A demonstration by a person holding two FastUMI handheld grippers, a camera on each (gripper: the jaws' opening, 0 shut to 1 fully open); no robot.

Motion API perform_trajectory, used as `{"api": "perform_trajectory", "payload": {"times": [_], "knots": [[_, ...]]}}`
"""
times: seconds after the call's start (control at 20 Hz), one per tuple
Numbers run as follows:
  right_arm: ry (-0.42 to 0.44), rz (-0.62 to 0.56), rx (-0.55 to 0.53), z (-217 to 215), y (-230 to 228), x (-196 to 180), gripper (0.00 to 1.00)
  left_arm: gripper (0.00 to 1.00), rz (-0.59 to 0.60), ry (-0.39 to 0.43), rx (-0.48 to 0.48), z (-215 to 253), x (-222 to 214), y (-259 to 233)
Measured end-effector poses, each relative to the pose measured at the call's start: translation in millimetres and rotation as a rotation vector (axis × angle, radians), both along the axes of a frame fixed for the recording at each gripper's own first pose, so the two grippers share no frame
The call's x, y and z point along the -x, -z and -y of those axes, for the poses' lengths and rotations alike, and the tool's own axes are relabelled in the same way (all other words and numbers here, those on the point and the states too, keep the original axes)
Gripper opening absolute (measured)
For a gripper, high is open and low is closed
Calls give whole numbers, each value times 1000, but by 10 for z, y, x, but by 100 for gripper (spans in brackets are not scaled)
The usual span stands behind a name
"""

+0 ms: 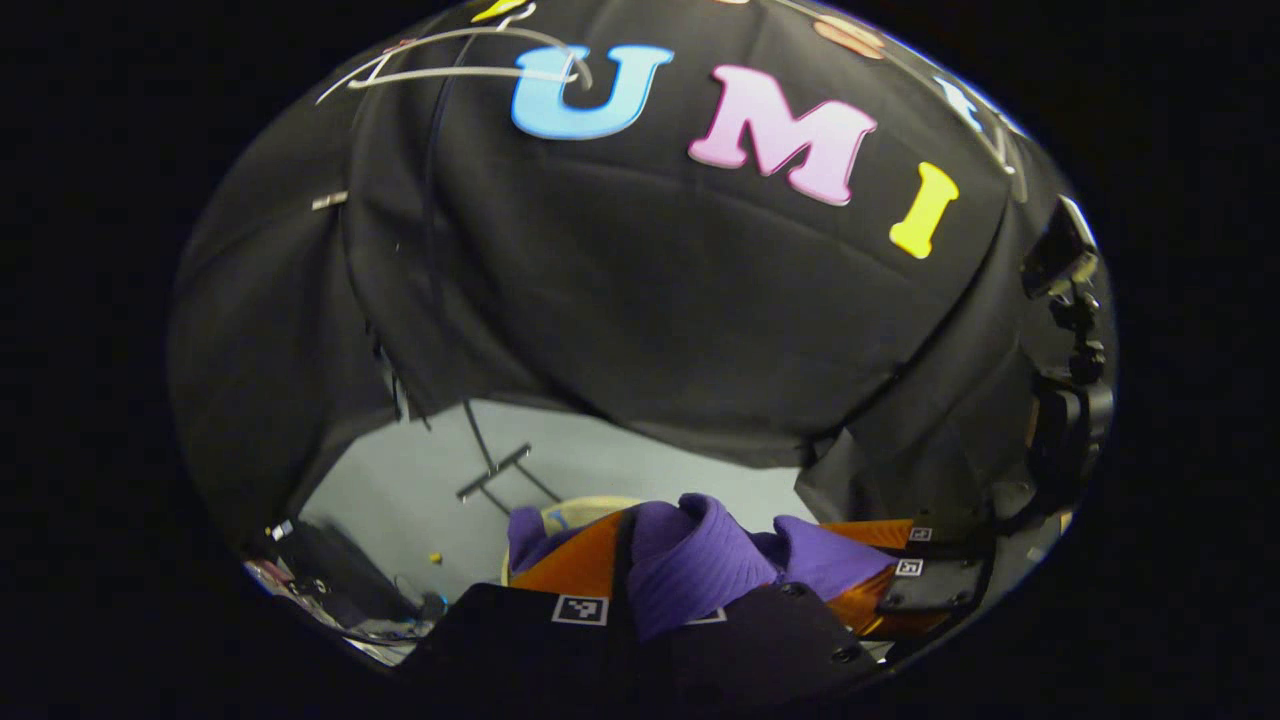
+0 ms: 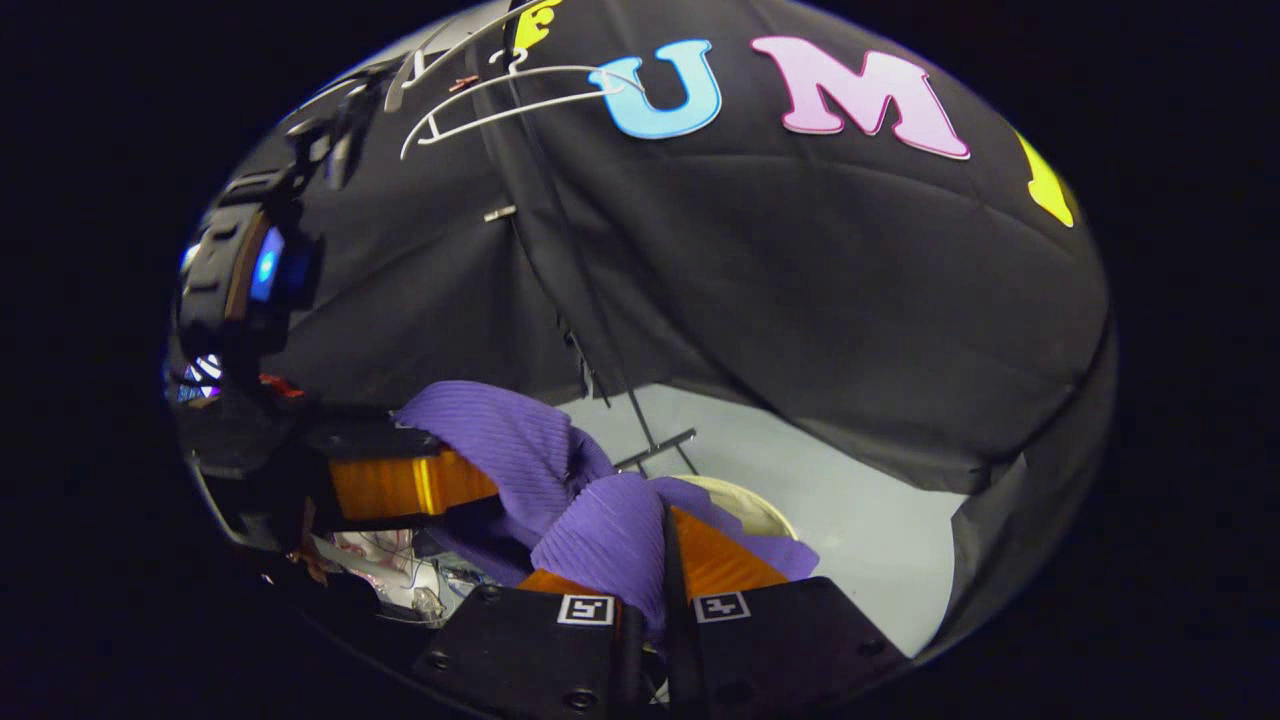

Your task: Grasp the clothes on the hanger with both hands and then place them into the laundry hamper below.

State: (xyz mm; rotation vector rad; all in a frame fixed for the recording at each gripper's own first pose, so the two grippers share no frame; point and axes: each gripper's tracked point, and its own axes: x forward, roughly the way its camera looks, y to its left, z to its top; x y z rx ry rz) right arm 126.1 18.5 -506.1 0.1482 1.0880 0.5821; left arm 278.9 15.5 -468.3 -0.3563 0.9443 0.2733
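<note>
**A:** What have I got closest in, on my left?

**B:** In the left gripper view your left gripper (image 1: 640,610) has its fingers clamped on a fold of the purple ribbed knit garment (image 1: 690,560), which bunches up between them at six o'clock. The right gripper (image 1: 925,575) sits at four o'clock in that view, with the same cloth running across to it.

**A:** And my right?

**B:** In the right gripper view the right gripper (image 2: 655,610) is also closed on the purple ribbed knit garment (image 2: 610,545), fingers pinched with cloth spilling out over them. The left gripper (image 2: 400,485) shows at nine o'clock, with cloth draped over it.

**A:** So I judge the garment is off the rail and slung between my two hands. Where's the hamper?

**B:** Just beyond the cloth: a pale round hamper rim (image 1: 590,505) peeks out at six o'clock in the left gripper view, and again at five o'clock (image 2: 745,500) in the right gripper view, on the light grey floor (image 2: 850,470). Farther up, bare white wire hangers (image 2: 520,90) hang at eleven o'clock.

**A:** Then I'd keep both grips firm, lower both hands together until the cloth is over the rim, and only then let go, so no trailing edge catches outside.
</note>
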Motion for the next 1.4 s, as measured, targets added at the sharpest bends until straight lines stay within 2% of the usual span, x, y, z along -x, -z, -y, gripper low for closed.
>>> {"api": "perform_trajectory", "payload": {"times": [0.1,0.35,0.55,1.0,1.05,1.15,1.2,1.25,1.4], "knots": [[-2,-44,27,21,89,64,15,9,-72,-18,50,33,112,148],[20,-137,157,266,325,143,14,10,-158,-41,113,92,155,316],[62,-173,176,308,374,23,14,10,-207,-63,141,118,208,346],[38,-182,200,287,395,72,16,11,-232,-50,176,180,189,389],[45,-179,189,271,353,58,36,15,-233,-53,187,200,175,388],[56,-141,239,425,462,-32,77,57,-262,-81,111,18,243,466],[55,-134,242,488,446,-74,97,79,-259,-91,117,-15,243,587],[62,-139,244,528,442,-84,99,100,-256,-108,138,-7,250,463],[70,-147,253,563,440,-57,99,95,-241,-119,139,-52,217,398]]}}
